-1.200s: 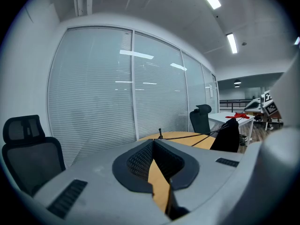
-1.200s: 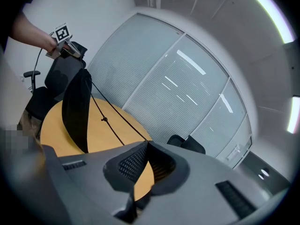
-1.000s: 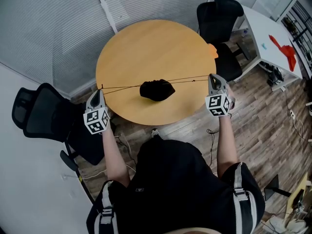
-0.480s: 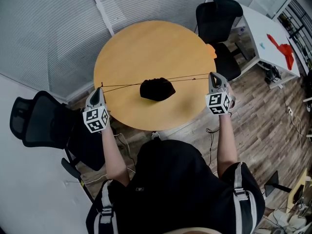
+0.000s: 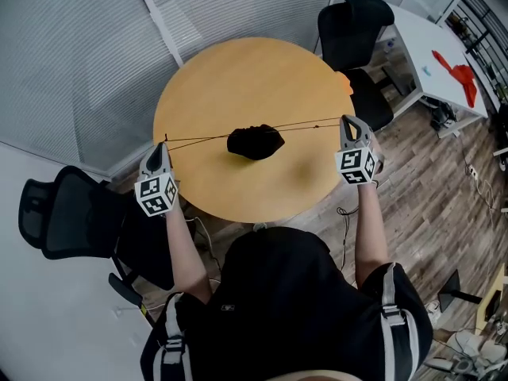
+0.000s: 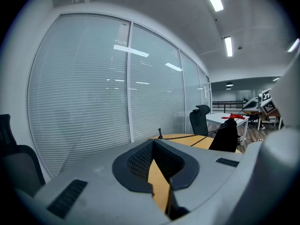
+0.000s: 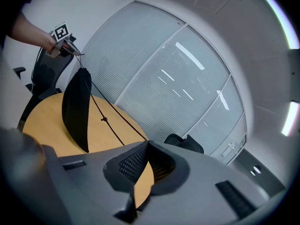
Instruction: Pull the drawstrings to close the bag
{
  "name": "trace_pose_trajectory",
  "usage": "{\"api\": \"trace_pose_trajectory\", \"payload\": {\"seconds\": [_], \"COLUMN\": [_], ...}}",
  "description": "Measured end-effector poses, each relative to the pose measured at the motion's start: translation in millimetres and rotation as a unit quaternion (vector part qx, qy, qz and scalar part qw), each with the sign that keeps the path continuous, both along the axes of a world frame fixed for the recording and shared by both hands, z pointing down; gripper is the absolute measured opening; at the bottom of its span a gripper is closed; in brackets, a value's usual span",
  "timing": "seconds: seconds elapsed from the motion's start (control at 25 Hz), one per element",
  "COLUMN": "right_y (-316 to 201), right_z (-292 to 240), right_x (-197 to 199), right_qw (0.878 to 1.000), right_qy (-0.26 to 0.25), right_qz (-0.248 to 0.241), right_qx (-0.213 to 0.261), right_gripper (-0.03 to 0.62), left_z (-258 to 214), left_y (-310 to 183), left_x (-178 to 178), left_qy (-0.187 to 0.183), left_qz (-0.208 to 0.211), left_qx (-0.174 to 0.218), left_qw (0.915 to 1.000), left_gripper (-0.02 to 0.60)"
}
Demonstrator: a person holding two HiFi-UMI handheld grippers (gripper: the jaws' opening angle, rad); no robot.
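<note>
Small black fabric drawstring bag point(image 5: 255, 142) sits near the middle of the round light-wood table point(image 5: 238, 70), a bit toward the near edge, top bunched up. In the right gripper view we see it standing upright under the cords, lower tip down at the table top. Thin black drawstrings point(image 5: 198, 140) run out of it both ways, taut & nearly straight, to the table's left & right edges. L end goes into the left gripper point(image 5: 164, 146) at the left edge; its jaws are pressed together w/ the cord pinched at the tips. R end goes into the right gripper point(image 5: 344, 122) at the right edge, jaws likewise clamped on the cord. Grippers well apart, bag between them. Black office chair point(image 5: 357, 22) by the far right edge, second black chair point(image 5: 67, 213) off the near left edge. White desk point(image 5: 421, 46) w/ a red item point(image 5: 459, 71) further right; slatted blinds point(image 5: 79, 46) beyond the far edge.
</note>
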State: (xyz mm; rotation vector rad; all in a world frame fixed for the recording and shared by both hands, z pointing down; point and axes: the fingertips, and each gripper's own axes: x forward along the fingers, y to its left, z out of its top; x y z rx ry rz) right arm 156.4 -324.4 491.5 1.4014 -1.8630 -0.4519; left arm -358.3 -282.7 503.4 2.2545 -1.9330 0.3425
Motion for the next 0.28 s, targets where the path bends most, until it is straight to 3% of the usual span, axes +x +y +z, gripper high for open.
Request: {"api": "trace_pose_trajectory", "payload": {"seconds": [0.28], "right_y": [-14.9], "right_z": [5.0], "right_x": [-19.3], "right_qw": [1.000], "right_qy": [0.003], "right_qz": [0.008], "right_qx": [0.004], "right_gripper": [0.058], "left_z": [8.2], "left_y": [-22.1], "left_x": [-19.7], "left_qy": [0.004], "left_qz": [0.010], "left_qx": [0.000], "left_qw": [0.9999], "left_gripper": [0.015]}}
